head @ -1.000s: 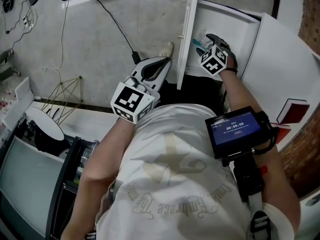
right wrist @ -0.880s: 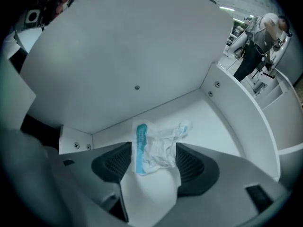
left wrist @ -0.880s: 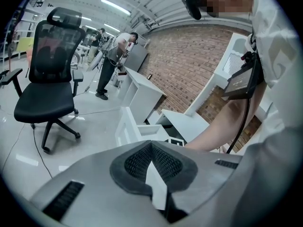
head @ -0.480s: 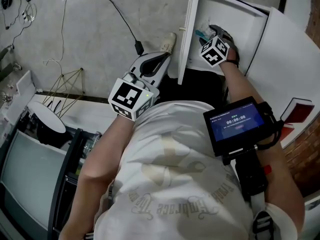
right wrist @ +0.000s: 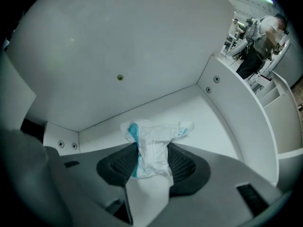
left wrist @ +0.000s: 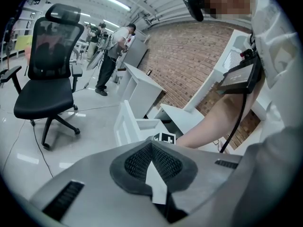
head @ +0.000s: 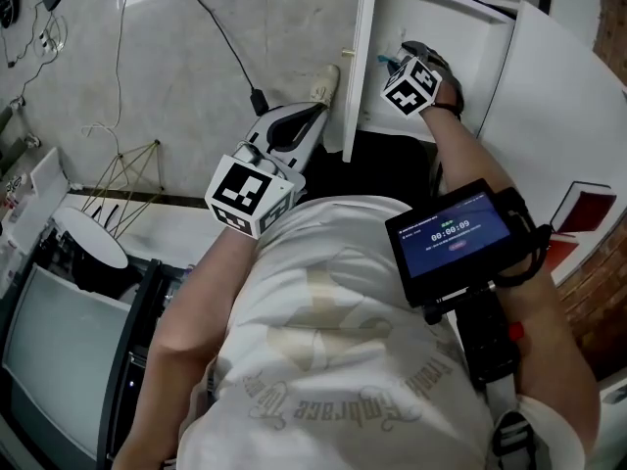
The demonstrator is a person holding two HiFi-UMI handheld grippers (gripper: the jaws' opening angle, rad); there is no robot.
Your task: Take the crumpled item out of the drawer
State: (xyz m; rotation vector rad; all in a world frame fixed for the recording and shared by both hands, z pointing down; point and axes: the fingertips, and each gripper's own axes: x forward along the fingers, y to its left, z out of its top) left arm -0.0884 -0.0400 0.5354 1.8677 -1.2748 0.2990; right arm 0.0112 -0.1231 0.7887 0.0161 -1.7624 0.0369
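Observation:
The crumpled item point(right wrist: 152, 141), a white wrapper with blue print, sits in the back corner of the open white drawer point(right wrist: 222, 122). My right gripper point(right wrist: 151, 152) reaches into the drawer, its jaws closing with the wrapper pinched between the two dark pads. In the head view the right gripper point(head: 397, 59) is inside the drawer point(head: 451, 23), with a bit of the wrapper point(head: 389, 63) showing at its tip. My left gripper point(head: 313, 116) hangs outside, left of the drawer front point(head: 358, 67), shut with nothing in it. The left gripper view shows its pads point(left wrist: 135, 162) meeting.
A white cabinet top point(head: 558, 116) lies right of the drawer. A shoe point(head: 326, 81) and a black cable point(head: 220, 37) are on the grey floor. A screen point(head: 453, 238) hangs at the person's chest. A black office chair point(left wrist: 47, 65) and people stand farther off.
The right gripper has pushed a little deeper into the drawer. The left gripper has drifted slightly left and stays shut.

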